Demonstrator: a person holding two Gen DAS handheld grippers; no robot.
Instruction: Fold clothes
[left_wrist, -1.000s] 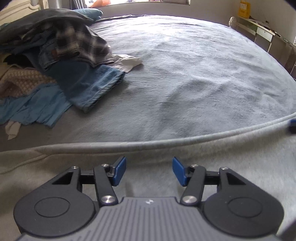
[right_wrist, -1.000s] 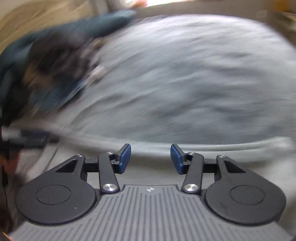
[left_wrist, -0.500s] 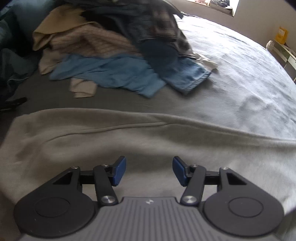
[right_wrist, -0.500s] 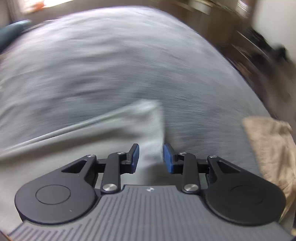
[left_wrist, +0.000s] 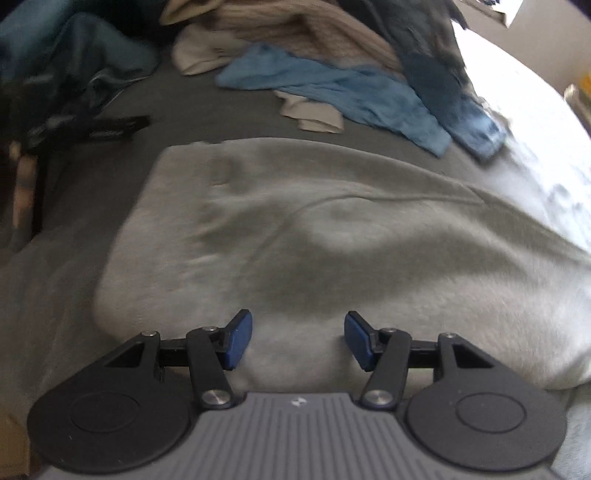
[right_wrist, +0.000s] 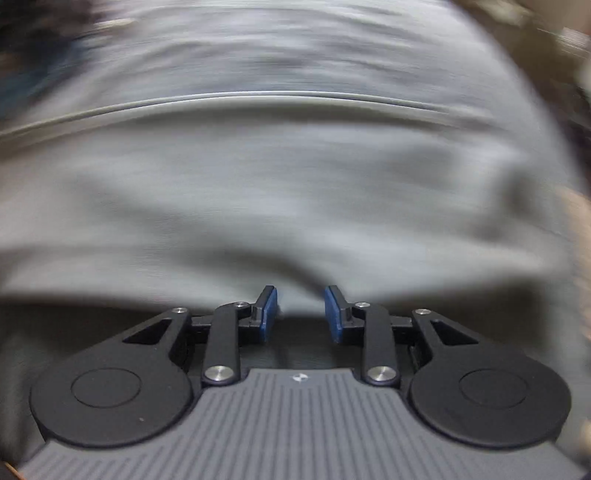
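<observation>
A light grey sweatshirt-like garment (left_wrist: 332, 240) lies spread flat across the bed. In the left wrist view its left end and far edge show. My left gripper (left_wrist: 298, 332) hovers over the garment's near part, open, with only cloth lying beneath its blue pads. The right wrist view is motion-blurred. There the same garment (right_wrist: 295, 184) fills the picture, and its near edge reaches my right gripper (right_wrist: 300, 306). Those jaws stand narrowly apart with a dark gap between the pads and no cloth pinched.
A pile of unfolded clothes (left_wrist: 332, 48) sits beyond the garment, with a light blue piece (left_wrist: 351, 96) and jeans (left_wrist: 465, 122) trailing from it. A dark teal heap (left_wrist: 74, 62) and a black object (left_wrist: 96, 129) lie at far left on the grey bedsheet (left_wrist: 177, 107).
The left gripper swept left along the garment until its left end and the clothes pile came into view. The right gripper's jaws narrowed, and its view swung right, then back over the garment.
</observation>
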